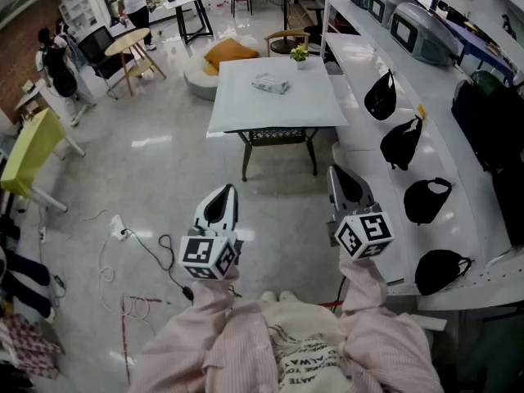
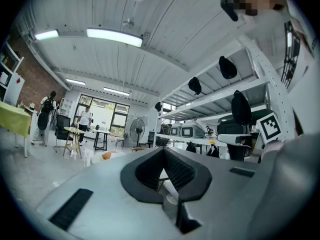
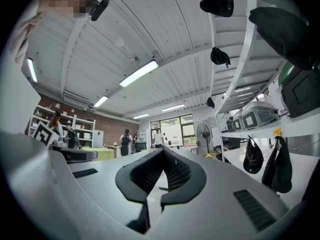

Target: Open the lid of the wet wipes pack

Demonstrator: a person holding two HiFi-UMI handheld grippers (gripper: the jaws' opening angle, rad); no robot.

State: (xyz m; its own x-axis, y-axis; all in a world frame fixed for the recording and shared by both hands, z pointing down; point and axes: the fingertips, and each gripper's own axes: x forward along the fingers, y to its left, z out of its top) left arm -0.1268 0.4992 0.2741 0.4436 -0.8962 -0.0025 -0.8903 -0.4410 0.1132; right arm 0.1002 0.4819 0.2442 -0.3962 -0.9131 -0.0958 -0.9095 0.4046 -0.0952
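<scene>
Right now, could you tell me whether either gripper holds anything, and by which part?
Nothing is held: left gripper and right gripper are shut, empty; the wet wipes pack lies on the table.

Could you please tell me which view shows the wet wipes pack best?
The head view: the wet wipes pack lies unobstructed on the white table. Neither gripper view shows it recognisably.

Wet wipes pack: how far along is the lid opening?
Done: nothing visible; the wet wipes pack lies untouched on the white table, well ahead. In hand: nothing; the left claw and right claw are shut, empty, over the floor. Left: approach, hold the pack, open its lid.
</scene>
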